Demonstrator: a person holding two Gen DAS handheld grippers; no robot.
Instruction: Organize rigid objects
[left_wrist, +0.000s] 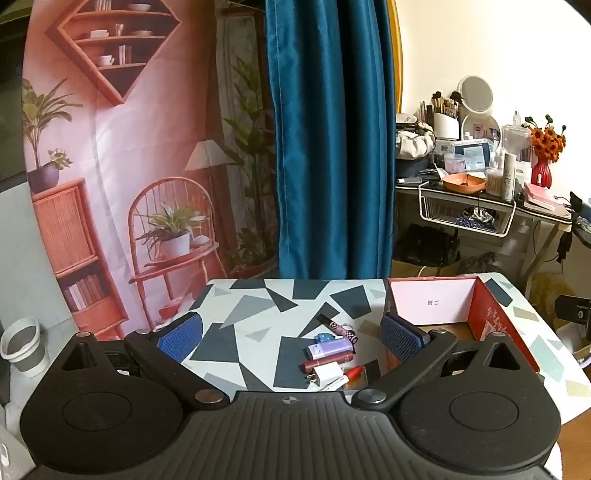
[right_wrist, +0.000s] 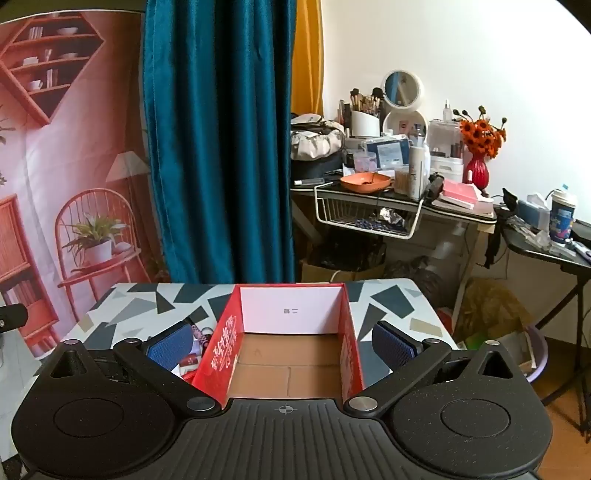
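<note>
While both sets of jaws stand wide apart and empty, the left gripper (left_wrist: 291, 332) frames small items (left_wrist: 332, 356) at lower centre; the right gripper (right_wrist: 282, 343) faces the red box (right_wrist: 291, 332), centre frame, on the patterned table (right_wrist: 391, 299).

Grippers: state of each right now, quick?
Left gripper: open, holding nothing; small items lie on the table between its fingers.
Right gripper: open, holding nothing; fingers straddle the empty red box.
</note>
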